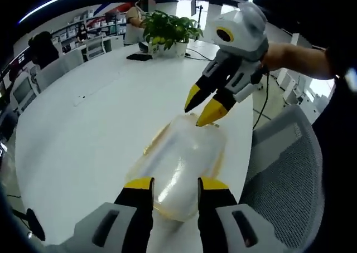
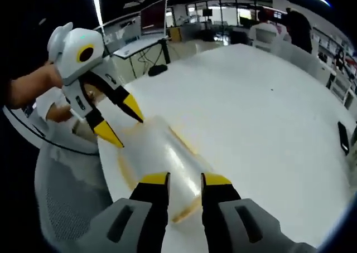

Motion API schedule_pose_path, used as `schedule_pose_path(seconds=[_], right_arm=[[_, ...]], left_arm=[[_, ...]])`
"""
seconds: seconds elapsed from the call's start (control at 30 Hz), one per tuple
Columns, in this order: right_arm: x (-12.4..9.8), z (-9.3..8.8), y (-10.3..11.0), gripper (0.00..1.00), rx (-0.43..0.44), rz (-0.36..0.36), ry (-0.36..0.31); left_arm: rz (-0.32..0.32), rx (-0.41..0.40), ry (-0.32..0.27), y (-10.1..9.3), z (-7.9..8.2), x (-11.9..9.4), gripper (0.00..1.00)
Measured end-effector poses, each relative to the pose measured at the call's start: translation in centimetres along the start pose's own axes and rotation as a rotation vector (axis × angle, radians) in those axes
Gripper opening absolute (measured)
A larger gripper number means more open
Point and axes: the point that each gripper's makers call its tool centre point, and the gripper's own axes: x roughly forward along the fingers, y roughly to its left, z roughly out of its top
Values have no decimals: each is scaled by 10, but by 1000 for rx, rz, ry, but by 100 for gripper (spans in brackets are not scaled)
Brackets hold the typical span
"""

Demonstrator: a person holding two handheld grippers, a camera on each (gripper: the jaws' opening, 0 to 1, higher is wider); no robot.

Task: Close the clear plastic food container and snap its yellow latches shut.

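Note:
The clear plastic food container (image 1: 181, 158) (image 2: 162, 147) with yellow trim along its sides lies on the white table (image 1: 83, 130) (image 2: 251, 108), close to the table's edge. Its lid looks to be lying on top; I cannot tell how the latches stand. My left gripper (image 1: 176, 185) (image 2: 121, 121) is open, its yellow tips over one end of the container. My right gripper (image 2: 185, 180) (image 1: 202, 106) is open too, its tips just above the opposite end. A person's hand (image 1: 290, 55) holds the right gripper.
A grey mesh chair (image 1: 290, 164) (image 2: 67, 197) stands right by the table's edge beside the container. A potted plant (image 1: 167, 27) and a black flat item (image 1: 139, 57) sit at the table's far end. A black device (image 2: 343, 136) lies near another edge. Desks, monitors and people are in the background.

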Motion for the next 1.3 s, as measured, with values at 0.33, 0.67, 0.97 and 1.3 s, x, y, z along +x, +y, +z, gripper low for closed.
schedule_pose_path(seconds=[0.33,0.67,0.97,1.3], right_arm=[[9,11,10,13,-89,84,-11],[22,17,17,13,-215,143,19],[35,19,21,12,-248,168,38],[42,24,18,20,-285,184,33]], left_arm=[[-40,111,-1,-10,11,11,22],[-69,170,16,-16,13,20,22],[-89,192,22,-17,14,29,21],[-103,227,27,-25,12,31,25]])
